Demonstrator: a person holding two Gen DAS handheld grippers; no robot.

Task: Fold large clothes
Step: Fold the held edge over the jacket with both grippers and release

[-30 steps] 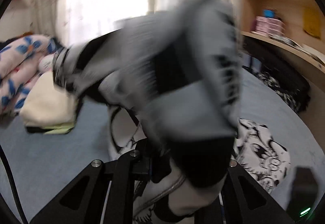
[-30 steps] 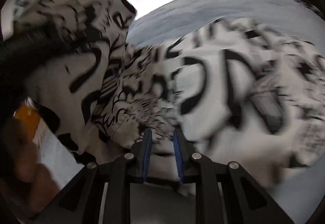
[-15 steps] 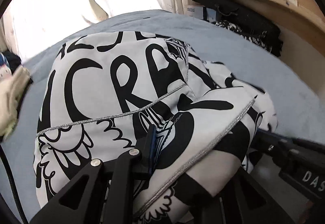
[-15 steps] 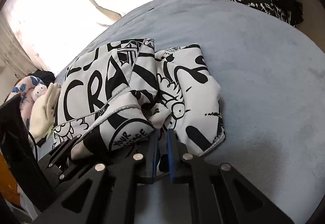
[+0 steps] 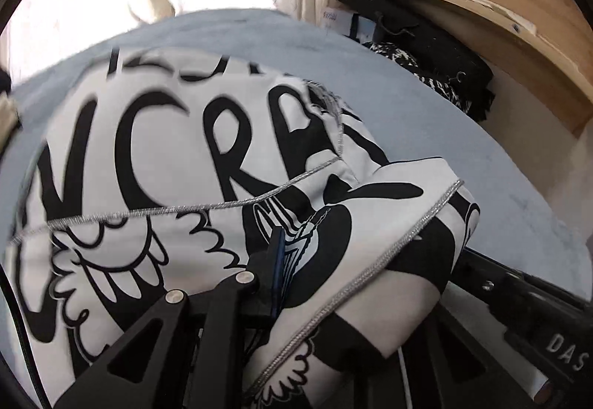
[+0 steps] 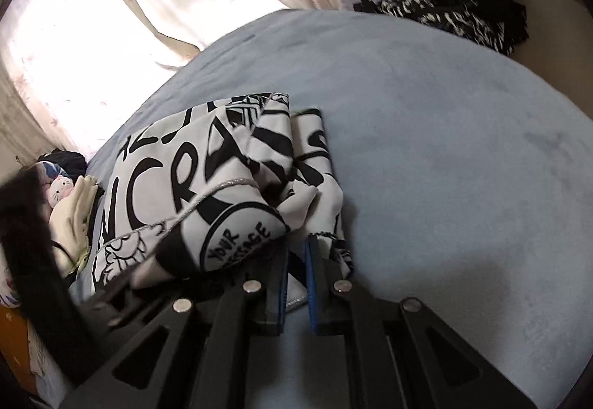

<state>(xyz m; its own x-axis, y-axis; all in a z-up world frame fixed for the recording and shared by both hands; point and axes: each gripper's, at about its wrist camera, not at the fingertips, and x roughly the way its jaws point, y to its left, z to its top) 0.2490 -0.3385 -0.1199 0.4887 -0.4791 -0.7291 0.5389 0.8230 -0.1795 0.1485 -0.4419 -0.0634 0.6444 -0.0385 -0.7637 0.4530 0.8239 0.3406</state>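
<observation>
1. The printed garment [image 6: 207, 183] carries legible writing: large black letters "CRA" and a round badge reading "YOUR MESSAGE".
2. It is white with black graphics and silver piping, folded into a bundle near the bed's [image 6: 463, 157] near edge.
3. Left gripper [image 5: 296, 260]: jaws clamped on the cloth.
4. Right gripper [image 6: 296, 260]: blue pads nearly together, pinching a thin fold.
5. Open blue bedcover lies beyond and to the right; dark clothes [image 6: 444, 16] sit at the far edge.

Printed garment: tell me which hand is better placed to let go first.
Probably right. The right gripper pinches only the garment's edge low over the bed; the left gripper is buried under draped cloth.
</observation>
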